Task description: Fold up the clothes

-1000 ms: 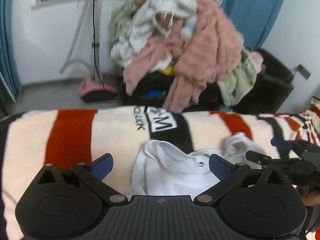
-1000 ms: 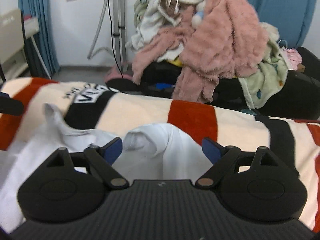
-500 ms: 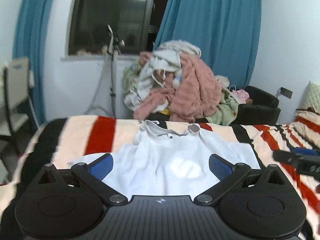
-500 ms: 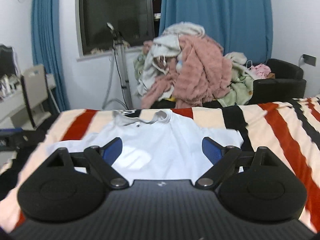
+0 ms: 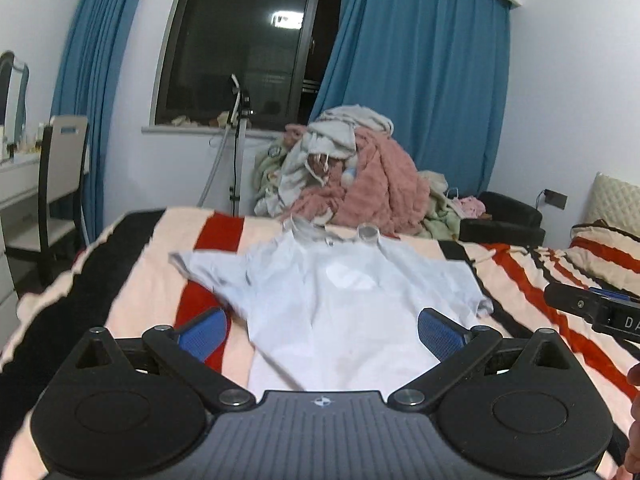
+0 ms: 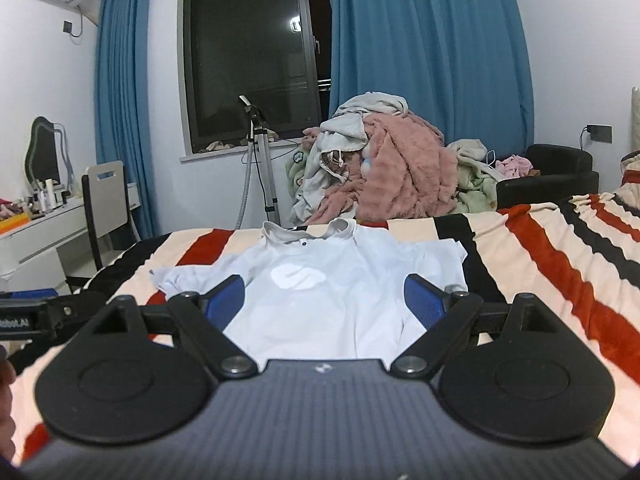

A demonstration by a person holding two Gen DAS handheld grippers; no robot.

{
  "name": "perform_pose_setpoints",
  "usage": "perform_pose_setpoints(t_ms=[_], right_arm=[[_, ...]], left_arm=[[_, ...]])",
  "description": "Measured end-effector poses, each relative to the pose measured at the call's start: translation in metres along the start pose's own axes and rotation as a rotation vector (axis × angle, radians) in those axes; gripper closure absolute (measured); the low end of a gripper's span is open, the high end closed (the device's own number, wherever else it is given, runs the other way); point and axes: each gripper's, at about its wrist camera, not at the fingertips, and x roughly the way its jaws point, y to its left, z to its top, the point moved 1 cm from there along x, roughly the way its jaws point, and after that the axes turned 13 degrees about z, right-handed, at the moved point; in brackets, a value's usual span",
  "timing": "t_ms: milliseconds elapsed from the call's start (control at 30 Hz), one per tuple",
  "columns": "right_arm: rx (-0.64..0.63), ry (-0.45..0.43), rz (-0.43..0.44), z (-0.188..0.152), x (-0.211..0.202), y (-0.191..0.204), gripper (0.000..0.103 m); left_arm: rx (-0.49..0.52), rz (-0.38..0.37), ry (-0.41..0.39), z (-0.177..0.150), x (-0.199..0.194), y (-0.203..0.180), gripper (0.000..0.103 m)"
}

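A white polo shirt (image 5: 332,300) lies spread face up on the striped blanket (image 5: 152,292), collar away from me, sleeves out to both sides. It also shows in the right wrist view (image 6: 320,292). My left gripper (image 5: 322,334) is open and empty, held above the shirt's lower part. My right gripper (image 6: 324,300) is open and empty, above the shirt's hem end. Part of the right gripper shows at the right edge of the left wrist view (image 5: 592,308). The left gripper shows at the left edge of the right wrist view (image 6: 36,316).
A heap of clothes with a pink fluffy robe (image 6: 400,176) lies on a black armchair (image 6: 556,180) beyond the bed. A garment steamer stand (image 6: 260,160) is by the window. A desk and chair (image 6: 104,200) are at the left. A pillow (image 5: 608,248) lies at the right.
Both grippers have pulled back and risen from close over the shirt's collar. The shirt, bunched a second ago, now lies spread flat. Both grippers stay open.
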Motion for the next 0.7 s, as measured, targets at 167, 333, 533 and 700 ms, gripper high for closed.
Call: perform_pose_setpoints(t_ms=[167, 333, 533, 700], right_arm=[[0.012, 0.022, -0.02, -0.012, 0.011, -0.004, 0.015], [0.001, 0.01, -0.018, -0.016, 0.017, 0.0, 0.015], [0.031, 0.037, -0.024, -0.022, 0.022, 0.0, 0.015], [0.087, 0.059, -0.012, -0.027, 0.033, -0.005, 0.015]], left_arm=[[-0.015, 0.021, 0.048, -0.01, 0.022, 0.005, 0.001], [-0.044, 0.019, 0.066, -0.01, 0.034, 0.008, 0.001], [-0.158, 0.019, 0.163, -0.01, 0.061, 0.019, 0.001], [-0.317, 0.049, 0.251, -0.005, 0.108, 0.044, 0.004]])
